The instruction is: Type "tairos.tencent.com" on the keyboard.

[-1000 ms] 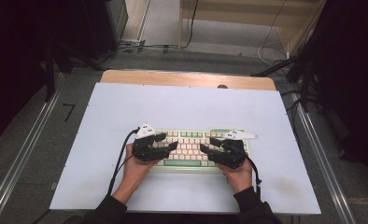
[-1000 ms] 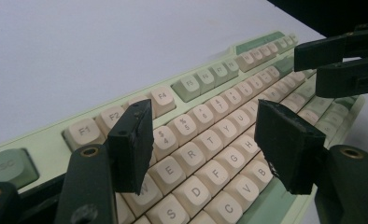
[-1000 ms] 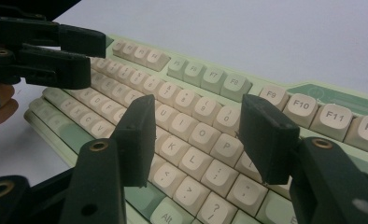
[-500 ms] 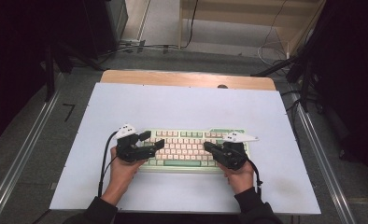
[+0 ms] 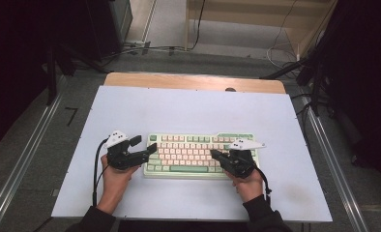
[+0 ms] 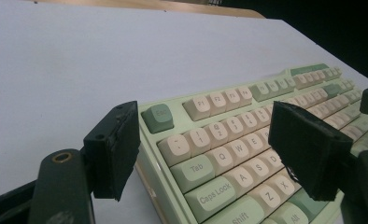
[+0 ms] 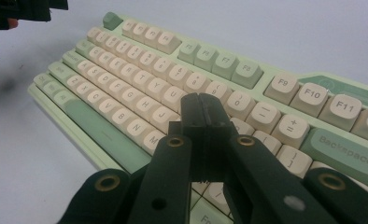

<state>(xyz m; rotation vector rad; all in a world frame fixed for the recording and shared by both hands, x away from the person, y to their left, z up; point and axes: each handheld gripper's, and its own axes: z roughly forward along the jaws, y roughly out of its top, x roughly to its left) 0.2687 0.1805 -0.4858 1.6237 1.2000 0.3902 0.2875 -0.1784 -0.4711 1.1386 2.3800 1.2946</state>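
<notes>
A mint-green keyboard (image 5: 198, 154) with cream and pink keys lies on the pale sheet near the front edge. My left gripper (image 5: 145, 145) sits at the keyboard's left end. Its jaws have just been opening and stand open, one finger (image 6: 114, 149) off the left edge beside Esc, the other (image 6: 308, 147) over the letter keys, with nothing clamped. My right gripper (image 5: 212, 153) is shut, its fingertips pressed together. In the right gripper view the right gripper (image 7: 201, 105) hovers over the keyboard (image 7: 140, 60) near the number row, and whether it touches a key I cannot tell.
The pale sheet (image 5: 193, 111) covers the table, with a wooden strip (image 5: 193, 81) showing at the back. Metal rails (image 5: 24, 164) run along the floor on both sides. Cables and dark stands crowd the floor at the back right (image 5: 314, 72). The left gripper (image 7: 23, 9) shows far off.
My left hand has slid left from over the keys to the keyboard's left end, and its jaws have spread. The right gripper has stayed in place and closed its jaws.
</notes>
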